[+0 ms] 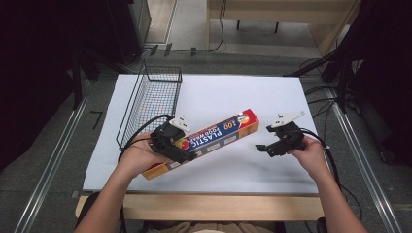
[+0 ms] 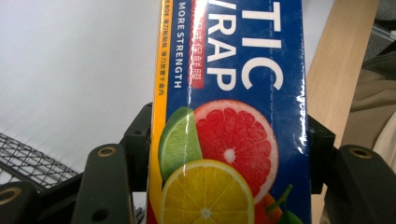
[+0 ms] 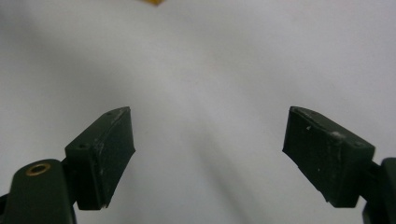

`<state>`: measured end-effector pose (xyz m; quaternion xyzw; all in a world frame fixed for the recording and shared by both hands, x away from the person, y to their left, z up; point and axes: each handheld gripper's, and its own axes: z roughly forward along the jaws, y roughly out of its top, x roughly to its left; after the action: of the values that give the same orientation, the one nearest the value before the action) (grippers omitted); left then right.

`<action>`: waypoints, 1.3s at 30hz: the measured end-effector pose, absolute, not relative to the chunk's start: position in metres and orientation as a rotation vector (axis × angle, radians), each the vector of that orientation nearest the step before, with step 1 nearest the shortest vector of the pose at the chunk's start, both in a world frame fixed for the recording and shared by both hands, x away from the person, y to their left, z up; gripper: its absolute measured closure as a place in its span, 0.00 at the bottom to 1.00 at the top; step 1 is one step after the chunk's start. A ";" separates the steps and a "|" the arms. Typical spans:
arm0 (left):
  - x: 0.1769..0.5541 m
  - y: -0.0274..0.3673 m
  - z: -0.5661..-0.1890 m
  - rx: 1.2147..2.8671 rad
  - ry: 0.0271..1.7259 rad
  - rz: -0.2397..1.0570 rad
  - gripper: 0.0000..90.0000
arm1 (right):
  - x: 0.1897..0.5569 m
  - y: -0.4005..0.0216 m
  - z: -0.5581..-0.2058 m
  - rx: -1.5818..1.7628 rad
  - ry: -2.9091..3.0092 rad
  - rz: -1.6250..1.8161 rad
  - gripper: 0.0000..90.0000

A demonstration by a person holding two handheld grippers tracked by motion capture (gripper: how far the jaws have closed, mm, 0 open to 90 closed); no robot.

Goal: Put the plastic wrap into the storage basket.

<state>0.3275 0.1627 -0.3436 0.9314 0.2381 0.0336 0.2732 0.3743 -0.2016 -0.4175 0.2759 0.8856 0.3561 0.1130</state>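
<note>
Box, plastic wrap: from above, your left gripper clamps it near one end, so the rest juts out past the jaws toward your right gripper. Basket just beyond. Left gripper view: jaws flank box, clenched. Right gripper view: jaws apart over white sheet, holding nothing.

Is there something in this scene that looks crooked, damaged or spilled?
Nothing is spilled or damaged. The plastic wrap box lies slanted because the left gripper clamps its near end; the wire basket stands upright.
</note>
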 end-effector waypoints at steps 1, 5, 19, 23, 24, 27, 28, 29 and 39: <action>0.328 0.164 -0.343 2.500 0.651 0.090 0.44 | 0.374 -0.200 -0.419 0.807 2.596 1.041 0.19; 0.329 0.169 -0.341 2.484 0.674 0.093 0.45 | 0.373 -0.192 -0.426 0.786 2.601 0.990 0.19; 0.331 0.187 -0.331 2.420 0.787 0.122 0.44 | 0.374 -0.172 -0.445 0.773 2.641 0.931 0.20; 0.332 0.195 -0.329 2.407 0.836 0.156 0.44 | 0.376 -0.172 -0.445 0.785 2.645 0.930 0.20; 0.333 0.197 -0.329 2.404 0.839 0.166 0.44 | 0.376 -0.172 -0.445 0.784 2.642 0.930 0.20; 0.334 0.205 -0.328 2.389 0.874 0.171 0.44 | 0.377 -0.172 -0.446 0.796 2.650 0.914 0.20; 0.335 0.207 -0.328 2.383 0.891 0.183 0.44 | 0.378 -0.172 -0.447 0.793 2.651 0.914 0.20; 0.336 0.209 -0.328 2.379 0.907 0.192 0.44 | 0.378 -0.172 -0.447 0.790 2.654 0.910 0.20; 0.351 0.223 -0.333 2.352 1.044 0.244 0.44 | 0.379 -0.171 -0.447 0.798 2.647 0.914 0.21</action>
<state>0.3512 0.2229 -0.3329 0.8748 0.3884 0.0907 0.2750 0.3794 -0.1712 -0.4470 0.2724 0.9030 0.3120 0.1146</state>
